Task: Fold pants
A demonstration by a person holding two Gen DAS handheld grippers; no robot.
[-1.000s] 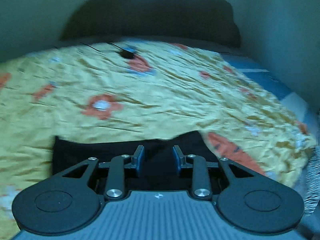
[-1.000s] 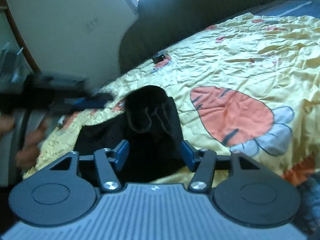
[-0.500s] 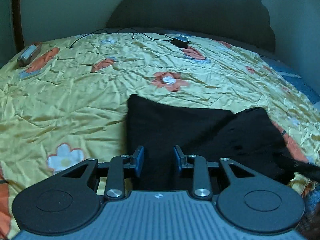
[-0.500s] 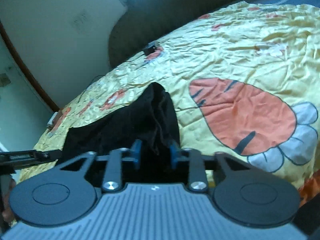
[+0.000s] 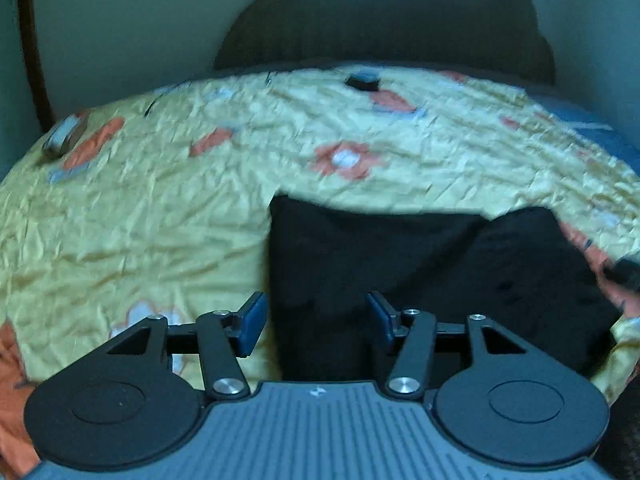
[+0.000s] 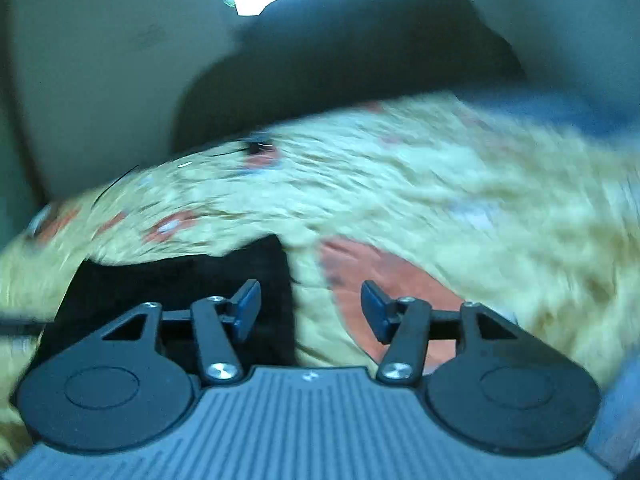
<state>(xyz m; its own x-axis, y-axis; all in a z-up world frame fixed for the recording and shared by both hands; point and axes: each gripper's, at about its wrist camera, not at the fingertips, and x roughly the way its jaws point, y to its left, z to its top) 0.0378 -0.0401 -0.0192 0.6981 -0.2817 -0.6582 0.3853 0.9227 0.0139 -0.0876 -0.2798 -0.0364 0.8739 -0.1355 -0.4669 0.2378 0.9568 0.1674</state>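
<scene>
Below the middle of the left wrist view, the left gripper (image 5: 316, 322) now has its jaws apart; they have just been opening. Half a second ago they stood narrow over the black cloth. The left edge of the black pants (image 5: 420, 276) lies between the blue pads, but the pads do not press on it, so the cloth is released. The pants lie as a flat dark rectangle on the yellow bedspread (image 5: 160, 216), from the centre to the right of the frame. A small dark charger (image 5: 362, 80) lies far behind at the upper centre, before the dark headboard (image 5: 384, 28).

Low in the right wrist view, which is very blurred, the right gripper (image 6: 310, 310) also has open jaws that have just been opening. Half a second ago they were nearly closed on a raised bunch of the black cloth. Now the pants (image 6: 176, 280) lie flat in the lower left, with only their right edge by the left pad, and an orange carrot print (image 6: 384, 280) shows between the pads.

I judge that one fold has just been laid down and let go by both hands. The next step is probably to smooth it or to take a new edge.
</scene>
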